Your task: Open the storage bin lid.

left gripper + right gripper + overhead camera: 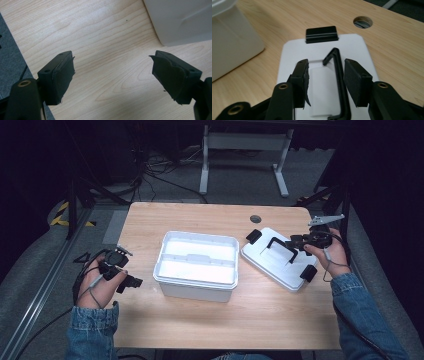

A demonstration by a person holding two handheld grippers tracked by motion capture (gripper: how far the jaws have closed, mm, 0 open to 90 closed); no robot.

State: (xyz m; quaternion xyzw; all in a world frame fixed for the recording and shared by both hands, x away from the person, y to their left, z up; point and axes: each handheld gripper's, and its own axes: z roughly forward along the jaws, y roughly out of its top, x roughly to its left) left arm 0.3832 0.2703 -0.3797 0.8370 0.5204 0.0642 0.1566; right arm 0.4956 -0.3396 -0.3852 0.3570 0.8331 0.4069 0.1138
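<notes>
An open white plastic box (196, 289) stands in the middle of the wooden table. Its white lid (270, 262) lies flat to the right, with a black handle (280, 247) raised on top and black clips (253, 236) at its ends. My right gripper (296, 242) hovers over the lid from the right. In the right gripper view its jaws (326, 63) stand apart astride the handle (340, 75), the pads clear of it. My left gripper (131, 282) rests left of the box, open over bare wood (112, 72) with nothing between its jaws.
A round cable hole (255, 218) sits in the tabletop behind the lid. The box's corner (180, 20) lies just right of the left gripper. The table's left edge and grey floor (10, 55) are close beside that gripper. A white desk frame (245, 150) stands beyond the table.
</notes>
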